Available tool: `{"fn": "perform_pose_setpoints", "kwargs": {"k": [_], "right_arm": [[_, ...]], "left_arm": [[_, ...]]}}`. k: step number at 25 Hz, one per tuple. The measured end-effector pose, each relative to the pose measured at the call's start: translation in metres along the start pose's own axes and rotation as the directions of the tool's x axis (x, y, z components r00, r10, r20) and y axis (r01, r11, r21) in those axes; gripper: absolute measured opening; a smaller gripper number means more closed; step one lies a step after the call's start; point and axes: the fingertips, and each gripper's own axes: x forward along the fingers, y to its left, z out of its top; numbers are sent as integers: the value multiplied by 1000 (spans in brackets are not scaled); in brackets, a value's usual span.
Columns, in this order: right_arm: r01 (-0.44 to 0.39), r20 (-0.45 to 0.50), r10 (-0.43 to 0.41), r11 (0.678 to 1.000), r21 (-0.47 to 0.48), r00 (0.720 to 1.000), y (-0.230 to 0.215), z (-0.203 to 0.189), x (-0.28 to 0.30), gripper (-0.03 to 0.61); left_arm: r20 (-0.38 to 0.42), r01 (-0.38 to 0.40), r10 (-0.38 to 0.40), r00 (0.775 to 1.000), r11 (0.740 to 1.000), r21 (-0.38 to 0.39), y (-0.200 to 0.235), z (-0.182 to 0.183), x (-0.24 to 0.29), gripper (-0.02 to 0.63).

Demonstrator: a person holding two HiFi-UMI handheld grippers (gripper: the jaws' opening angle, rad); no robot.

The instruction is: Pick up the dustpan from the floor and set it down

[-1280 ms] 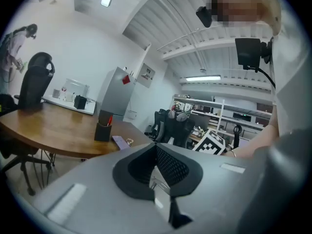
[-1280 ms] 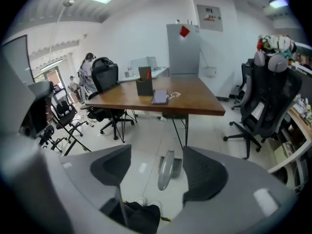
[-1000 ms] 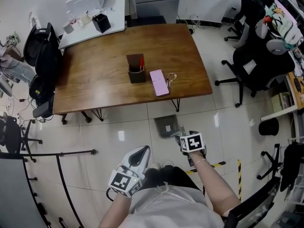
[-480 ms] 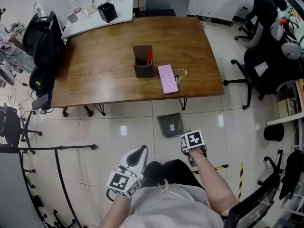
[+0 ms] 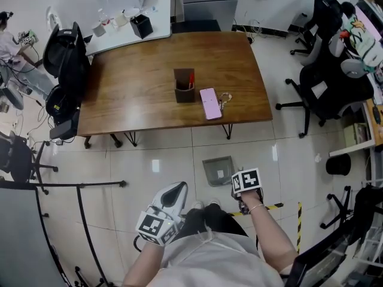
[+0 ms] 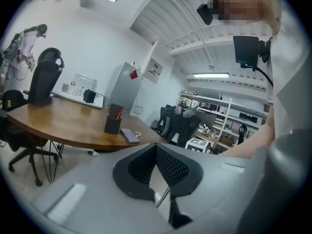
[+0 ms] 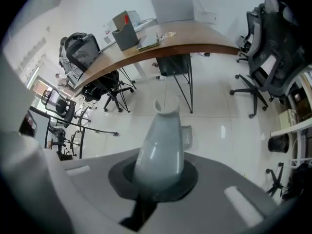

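R gripper (image 7: pixel 158 177) jaws just closed on dustpan (image 5: pixel 216 171) handle, pan ahead of it. Smooth tapered handle cd slip out on lift. L gripper (image 6: pixel 156 150) closed, empty.

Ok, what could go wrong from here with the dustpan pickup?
The right gripper has just closed on the wide end of the dustpan's smooth, tapered handle, so the pan may sag, swing or slip out when lifted. The table leg stands not far beyond the pan; a forward swing could clip it.
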Motion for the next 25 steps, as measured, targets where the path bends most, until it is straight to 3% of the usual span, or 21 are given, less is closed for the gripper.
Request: {"fn": "perform_pose_setpoints", "kwargs": {"k": [5, 10, 20, 25], "right_arm": [[-8, 40, 7, 999, 34, 999, 5, -33, -35, 3], [-38, 111, 34, 999, 34, 993, 8, -73, -66, 3], [-79, 208, 91, 995, -66, 974, 14, -151, -132, 3], [-78, 228, 95, 993, -83, 969, 12, -174, -149, 2]], "left_arm": [[29, 27, -28, 999, 998, 48, -20, 15, -24, 15], [61, -12, 7, 998, 997, 71, -50, 0, -55, 15], [130, -72, 58, 990, 992, 108, -151, -27, -113, 15], [157, -76, 56, 986, 990, 122, -176, -30, -133, 15]]}}
